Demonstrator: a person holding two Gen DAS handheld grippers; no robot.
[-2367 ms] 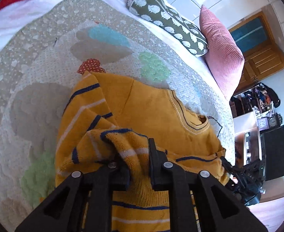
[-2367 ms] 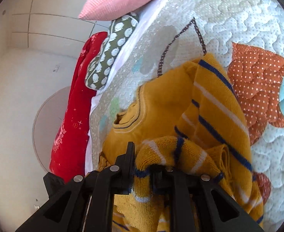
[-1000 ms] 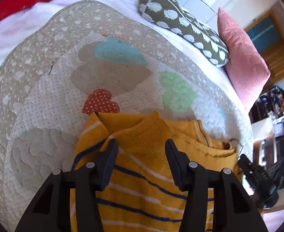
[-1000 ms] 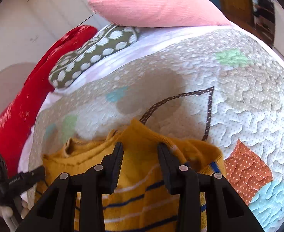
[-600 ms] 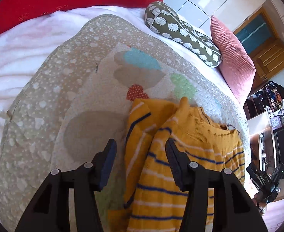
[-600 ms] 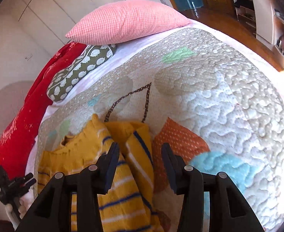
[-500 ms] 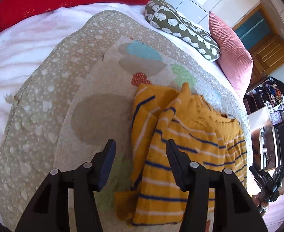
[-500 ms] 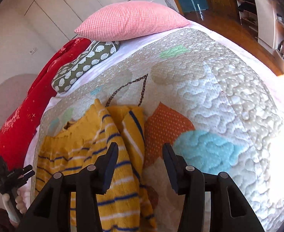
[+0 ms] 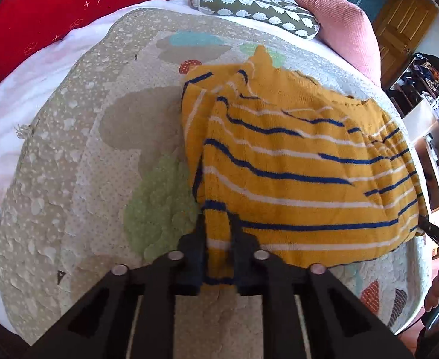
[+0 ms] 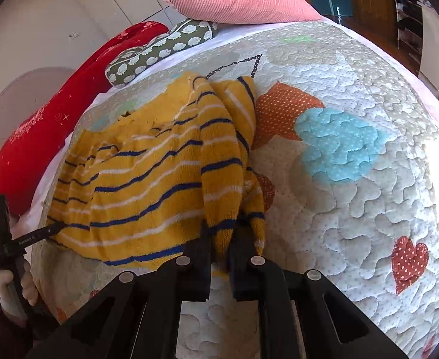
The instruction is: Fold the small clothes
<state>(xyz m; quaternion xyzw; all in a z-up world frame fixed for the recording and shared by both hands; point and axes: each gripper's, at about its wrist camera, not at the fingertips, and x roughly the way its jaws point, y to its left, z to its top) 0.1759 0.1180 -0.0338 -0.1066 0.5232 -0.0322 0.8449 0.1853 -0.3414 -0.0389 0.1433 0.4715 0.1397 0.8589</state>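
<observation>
A small mustard-yellow sweater (image 9: 294, 161) with blue and white stripes lies on the quilted mat (image 9: 85, 155), its lower part folded up over the chest. My left gripper (image 9: 218, 227) has its jaws closing, pads pressed on the sweater's near left corner. In the right wrist view the same sweater (image 10: 147, 179) spreads to the left, and my right gripper (image 10: 221, 233) is closing too, pinching the near right corner of the knit. Both pinched edges bunch up between the black fingers.
The quilted mat (image 10: 354, 209) with heart and cloud patches covers a bed. A red cushion (image 9: 40, 21), a green patterned bolster (image 9: 255, 12) and a pink pillow (image 9: 339, 21) line the far edge. Shelves and a wooden door stand beyond on the right.
Both grippers drew back from the sweater's top fold to its near edge. They stood open half a second ago and have now closed on the two near corners.
</observation>
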